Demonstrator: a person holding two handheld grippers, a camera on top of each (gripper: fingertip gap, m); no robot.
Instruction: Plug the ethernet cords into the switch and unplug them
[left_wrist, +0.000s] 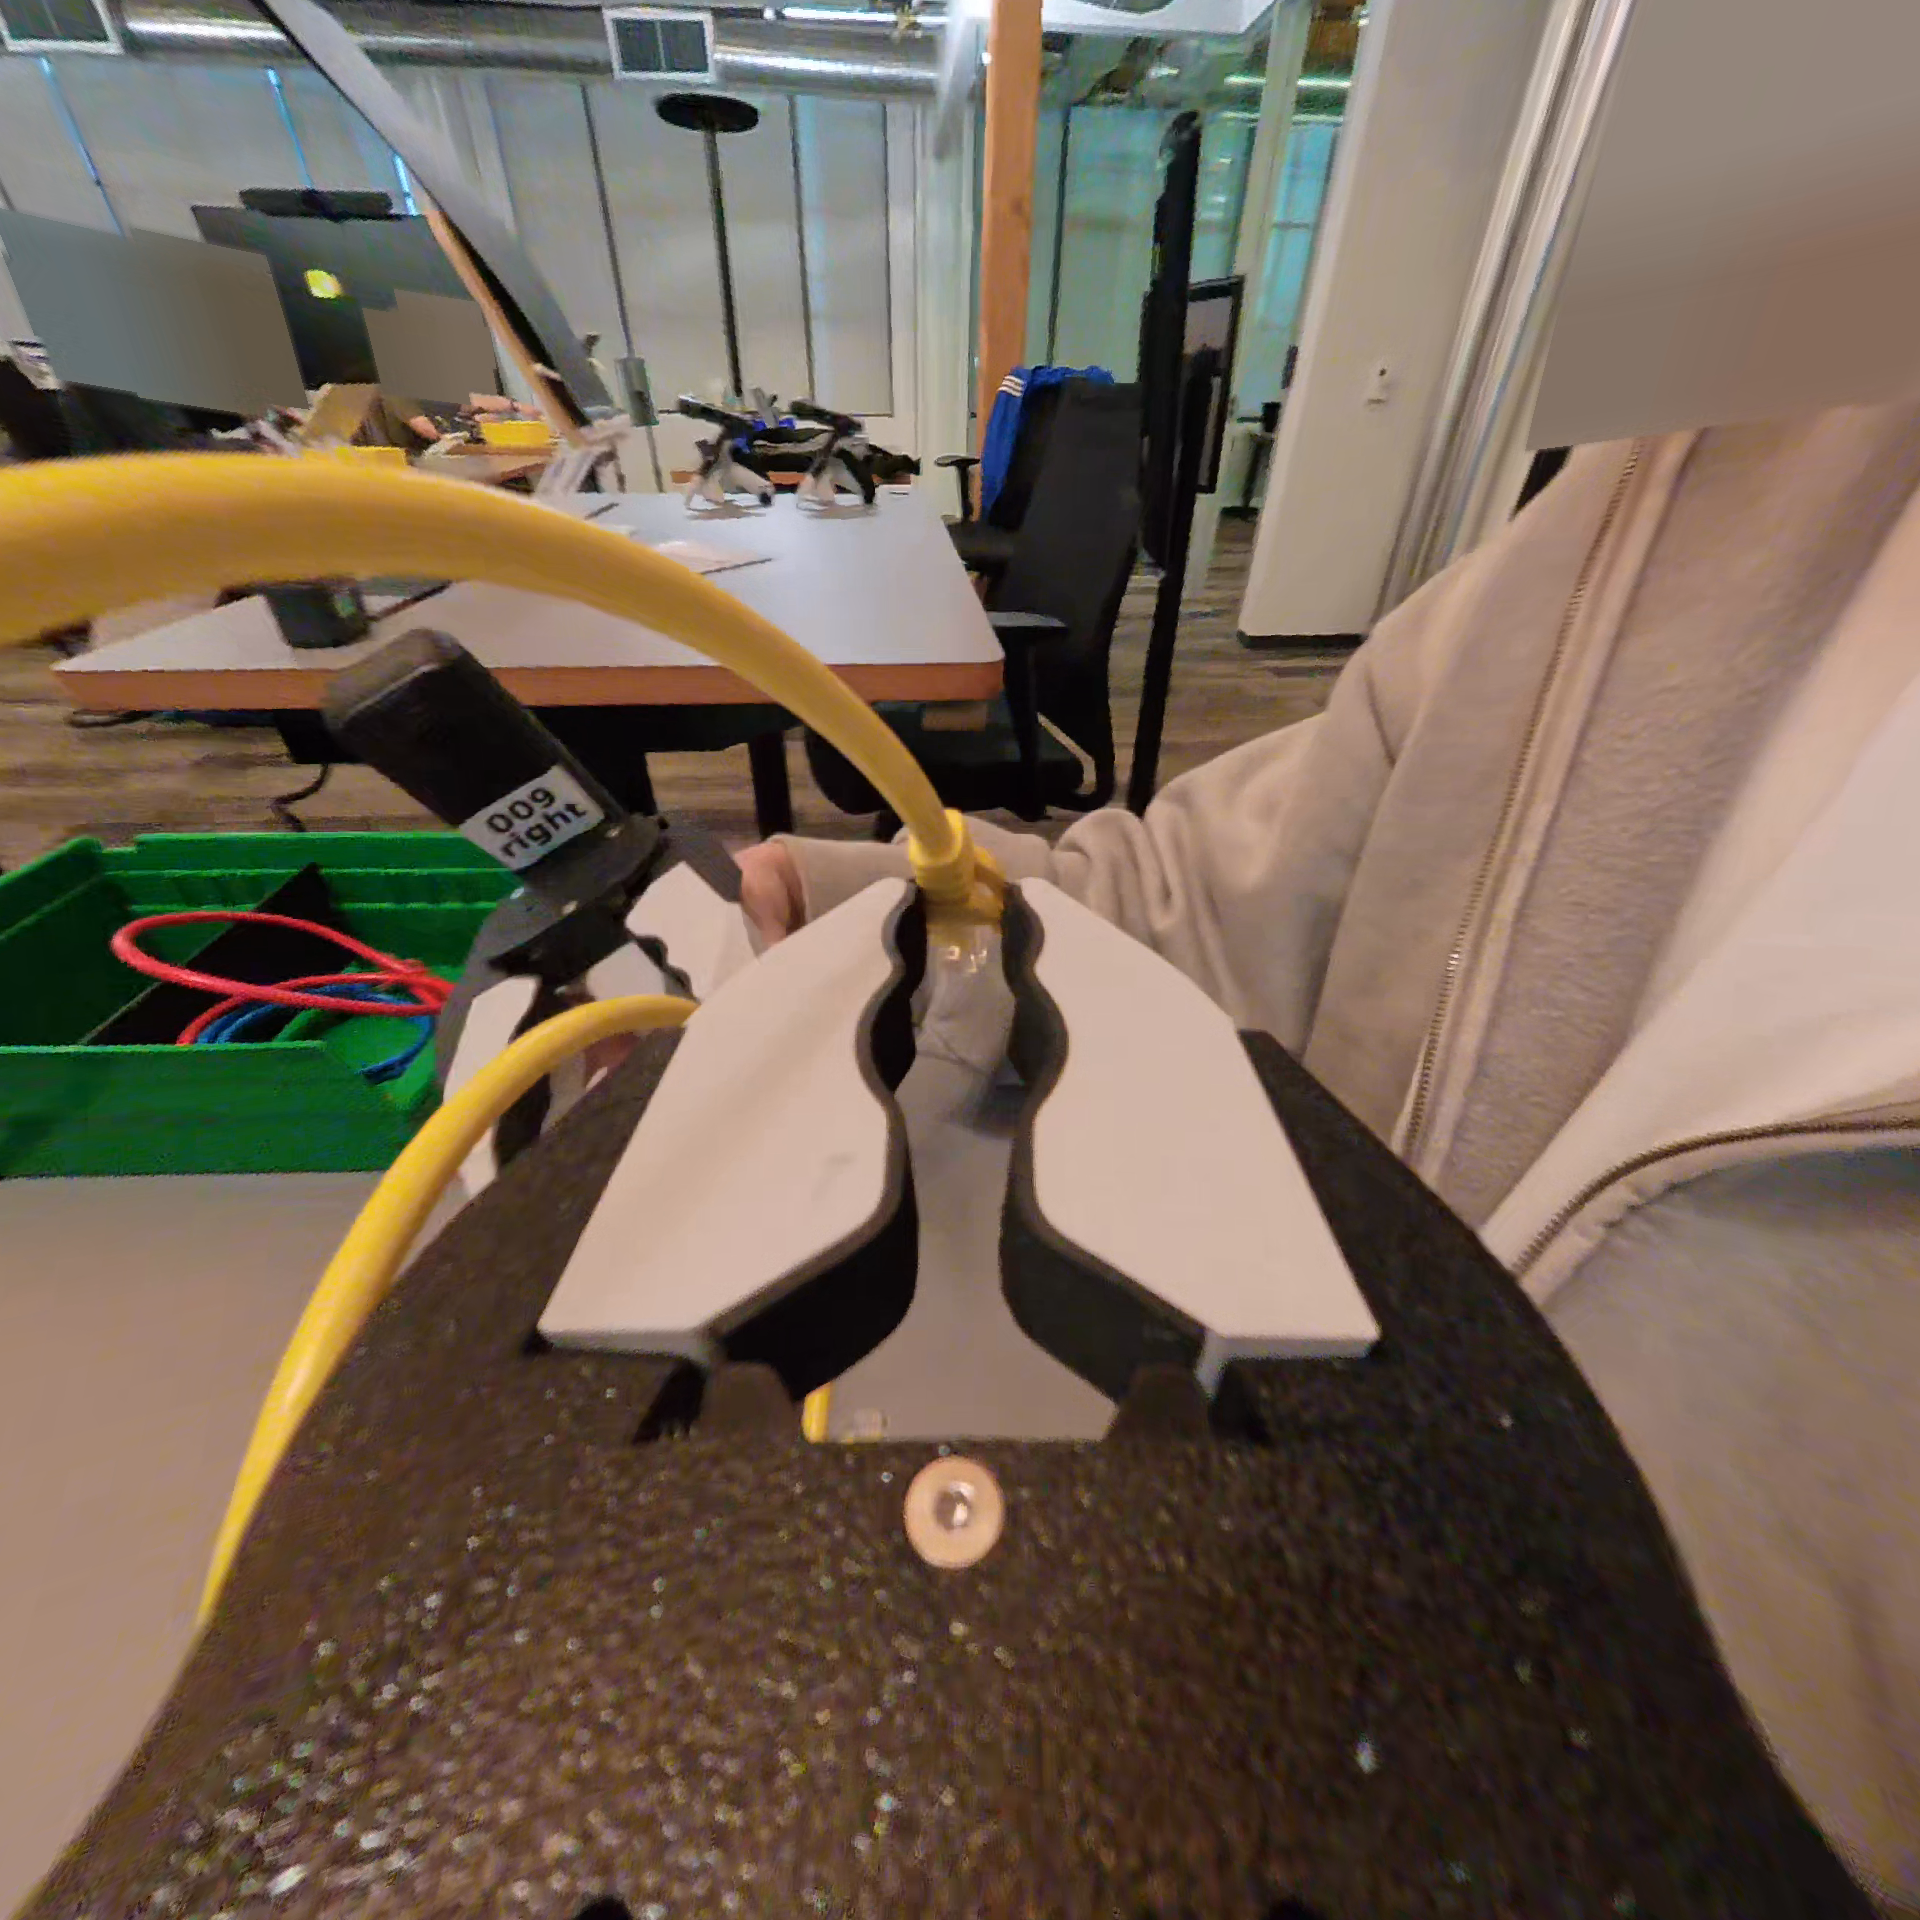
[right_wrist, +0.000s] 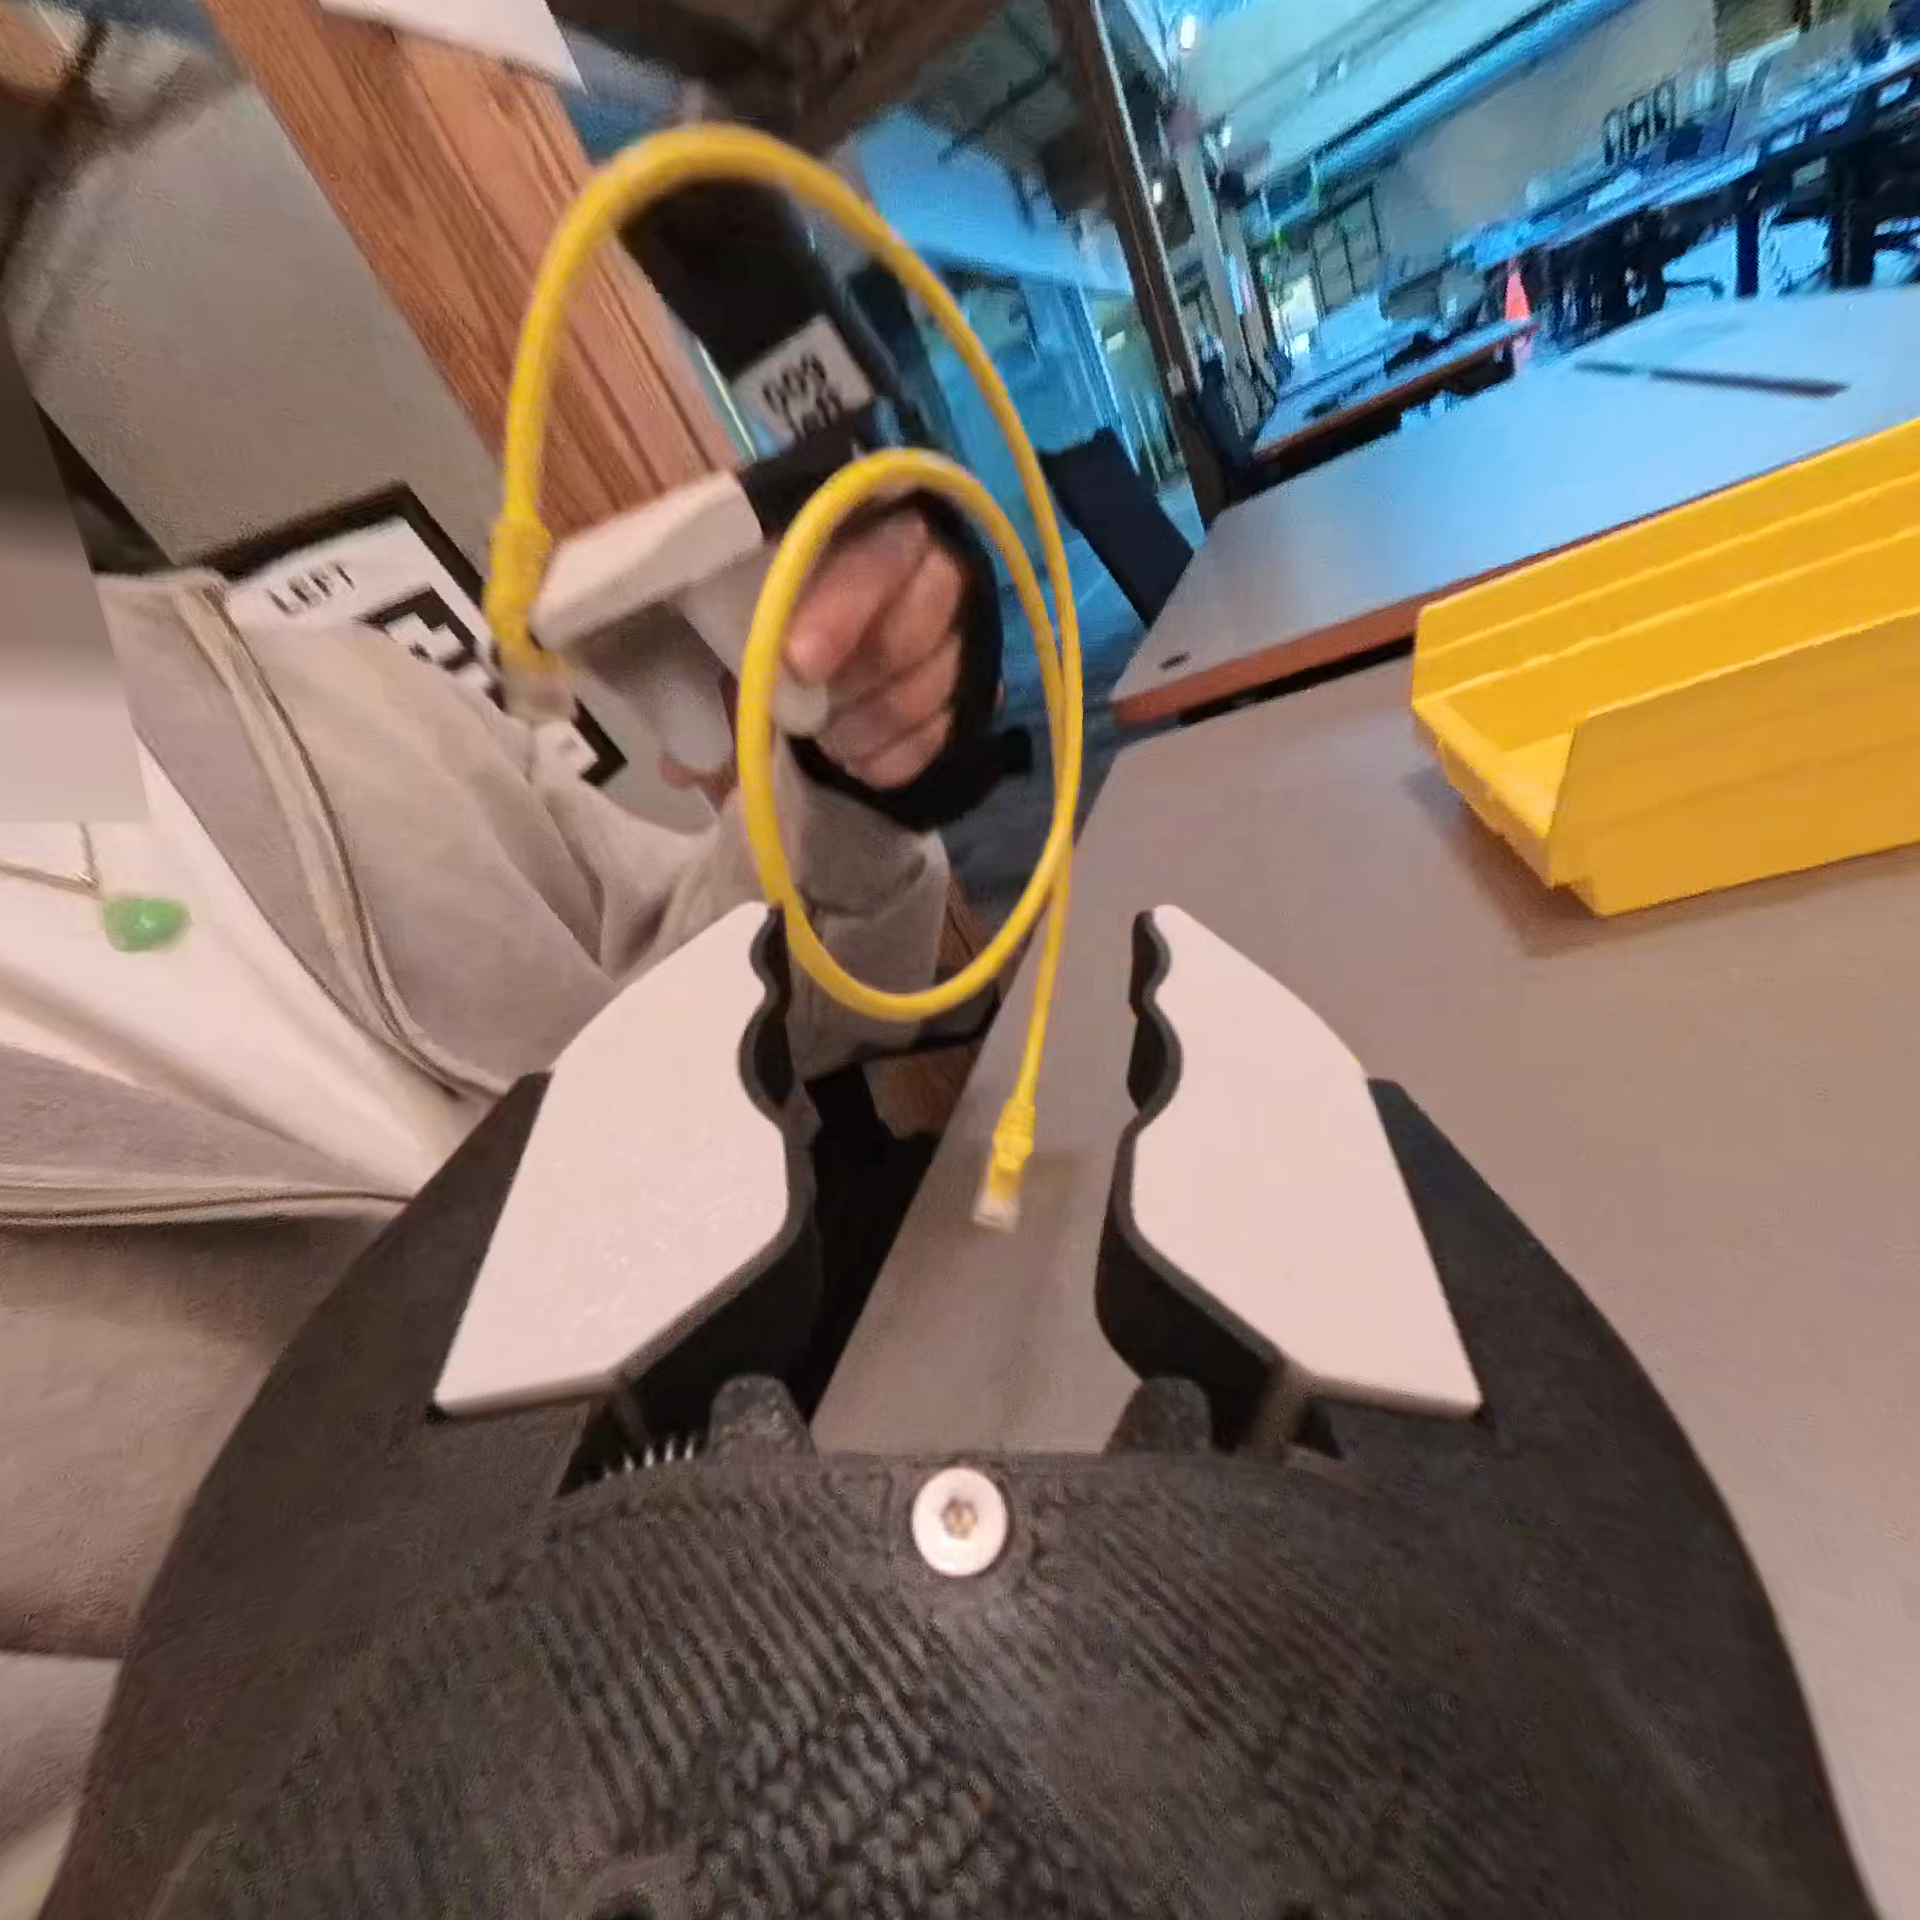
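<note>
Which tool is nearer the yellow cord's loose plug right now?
Right. The right tool is open with the dangling plug between its fingers, ungripped. The left tool pinches the yellow cord's other plug, farther off.

Left hand-held gripper (left_wrist: 961, 914) clamped, right (right_wrist: 961, 935) agape

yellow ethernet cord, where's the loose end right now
In the right wrist view the free plug of the yellow ethernet cord dangles between the open right gripper fingers, just over the table; the left gripper pinches the other end.
</note>
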